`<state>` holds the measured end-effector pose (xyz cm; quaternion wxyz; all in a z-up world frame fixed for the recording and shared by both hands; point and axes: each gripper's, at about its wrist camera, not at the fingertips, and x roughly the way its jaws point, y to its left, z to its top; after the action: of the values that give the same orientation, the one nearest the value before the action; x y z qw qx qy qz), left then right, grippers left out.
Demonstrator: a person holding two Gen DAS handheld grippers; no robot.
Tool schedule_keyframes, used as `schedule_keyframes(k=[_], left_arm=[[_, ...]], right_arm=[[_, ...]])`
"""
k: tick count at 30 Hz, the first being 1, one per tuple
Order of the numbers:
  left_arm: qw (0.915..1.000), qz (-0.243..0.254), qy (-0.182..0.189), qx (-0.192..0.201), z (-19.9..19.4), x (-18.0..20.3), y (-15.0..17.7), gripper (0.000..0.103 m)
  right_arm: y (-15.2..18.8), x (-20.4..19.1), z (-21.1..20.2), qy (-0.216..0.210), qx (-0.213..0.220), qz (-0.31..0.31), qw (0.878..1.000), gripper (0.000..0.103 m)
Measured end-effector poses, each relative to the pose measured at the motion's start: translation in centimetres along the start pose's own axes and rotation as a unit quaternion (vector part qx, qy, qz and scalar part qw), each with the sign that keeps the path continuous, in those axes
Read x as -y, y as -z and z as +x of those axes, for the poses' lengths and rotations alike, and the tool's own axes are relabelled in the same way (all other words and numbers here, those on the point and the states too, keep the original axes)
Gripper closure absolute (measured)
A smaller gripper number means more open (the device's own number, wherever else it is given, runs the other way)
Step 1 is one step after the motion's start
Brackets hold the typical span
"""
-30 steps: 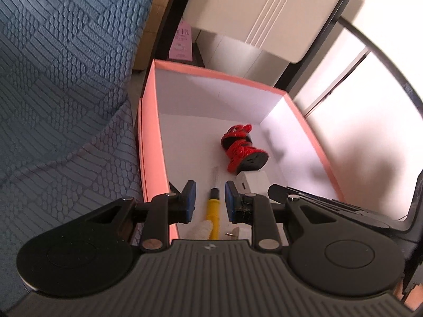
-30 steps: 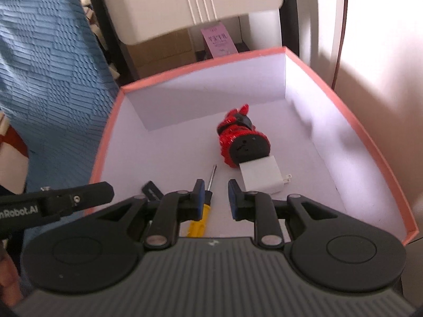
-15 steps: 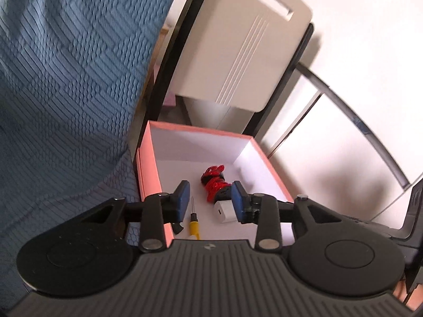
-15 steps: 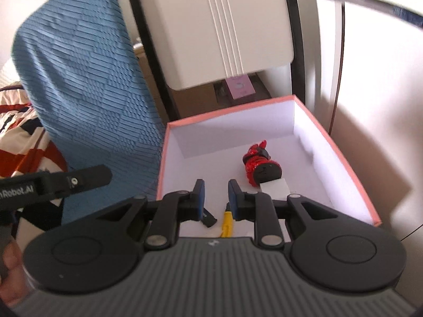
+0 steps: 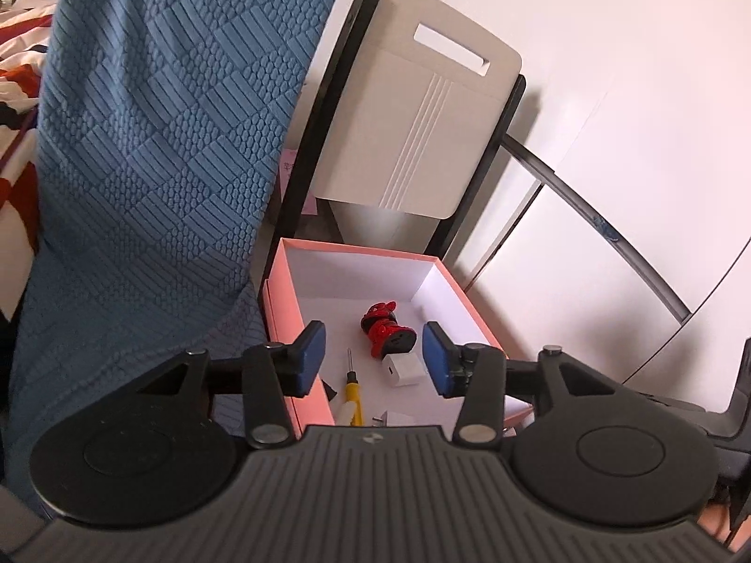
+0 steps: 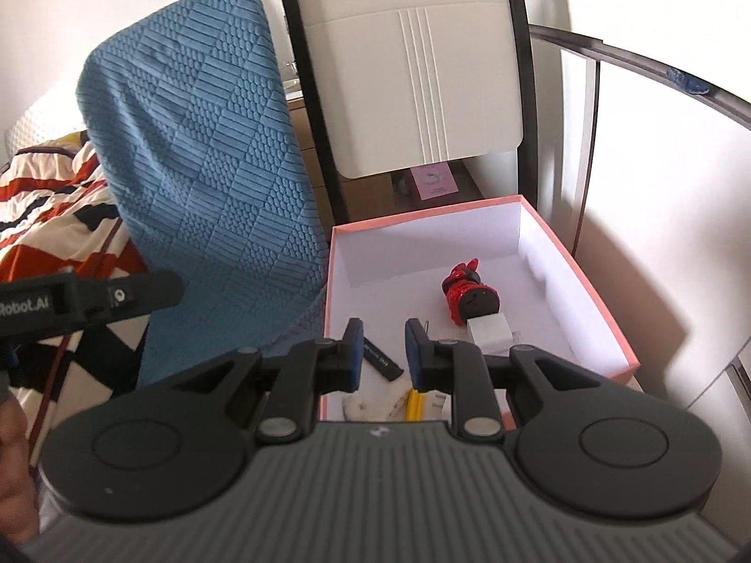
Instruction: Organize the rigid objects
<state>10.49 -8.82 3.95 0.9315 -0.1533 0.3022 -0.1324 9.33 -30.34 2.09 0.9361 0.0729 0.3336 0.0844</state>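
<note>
Pink-rimmed box (image 6: 605,302) is seen holding the red toy (image 6: 467,292), white charger (image 6: 489,332) and yellow screwdriver (image 5: 352,391), apparently gathered for tidiness. Nothing is held: left gripper (image 5: 373,357) jaws are opening, right gripper (image 6: 385,352) jaws are closed, empty.

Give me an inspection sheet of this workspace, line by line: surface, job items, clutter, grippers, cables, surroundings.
Surface: pink cardboard box with white inside, open, no lid seen.
Job's things: red plastic toy figure, white cube charger, yellow-handled screwdriver and small black flat stick, all lying on the box floor.
Clutter: pale crumpled scrap at the box's near end.
Grippers: left gripper has its jaws opening, nothing between them; right gripper has its jaws nearly together, holding nothing.
Cables: nothing seen.
Surroundings: blue textured chair cover, cream chair back, striped bedding.
</note>
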Motion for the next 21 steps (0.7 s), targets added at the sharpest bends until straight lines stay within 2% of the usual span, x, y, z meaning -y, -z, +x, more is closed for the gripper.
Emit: schedule_keyframes(k=[3, 7, 10, 11, 12, 13, 14, 16, 19, 21], left_arm=[[1.0000, 0.005, -0.006, 0.003, -1.4, 0.2, 0.3, 0.036], [0.9998, 0.015, -0.013, 0.007, -2.8, 0.7, 0.7, 0.027], [0.9996, 0.018, -0.019, 0.011, -3.8, 0.8, 1.5, 0.019], [0.9996, 0.017, -0.021, 0.011, -4.1, 0.7, 1.8, 0.018], [0.9996, 0.015, -0.023, 0.012, -4.4, 0.7, 2.1, 0.016], [0.9996, 0.013, -0.023, 0.012, -4.6, 0.5, 2.4, 0.013], [0.9996, 0.009, -0.025, 0.012, -4.8, 0.5, 2.7, 0.011], [0.9992, 0.006, -0.035, 0.017, -5.3, 0.3, 3.1, 0.003], [0.9985, 0.009, -0.051, 0.020, -5.8, 0.3, 3.5, 0.001], [0.9987, 0.007, -0.047, 0.018, -6.0, 0.3, 3.6, 0.000]], right_arm=[[0.6, -0.1, -1.5, 0.011, 0.007, -0.004, 1.000, 0.079], [1.2, -0.6, -2.9, 0.011, 0.006, -0.013, 1.000, 0.078], [1.8, -1.0, -3.9, 0.015, 0.011, -0.021, 1.000, 0.053], [1.9, -1.1, -4.1, 0.013, 0.012, -0.028, 0.999, 0.042], [2.1, -1.1, -4.3, 0.014, 0.013, -0.034, 0.999, 0.035], [2.3, -1.1, -4.5, 0.017, 0.014, -0.038, 0.999, 0.021], [2.5, -1.0, -4.7, 0.019, 0.014, -0.038, 0.999, 0.014], [2.7, -0.8, -5.0, 0.017, 0.012, -0.027, 0.999, 0.014], [3.1, -0.6, -5.3, 0.015, 0.004, -0.016, 1.000, 0.014], [3.3, -0.8, -5.6, 0.023, 0.007, -0.024, 0.999, 0.014]])
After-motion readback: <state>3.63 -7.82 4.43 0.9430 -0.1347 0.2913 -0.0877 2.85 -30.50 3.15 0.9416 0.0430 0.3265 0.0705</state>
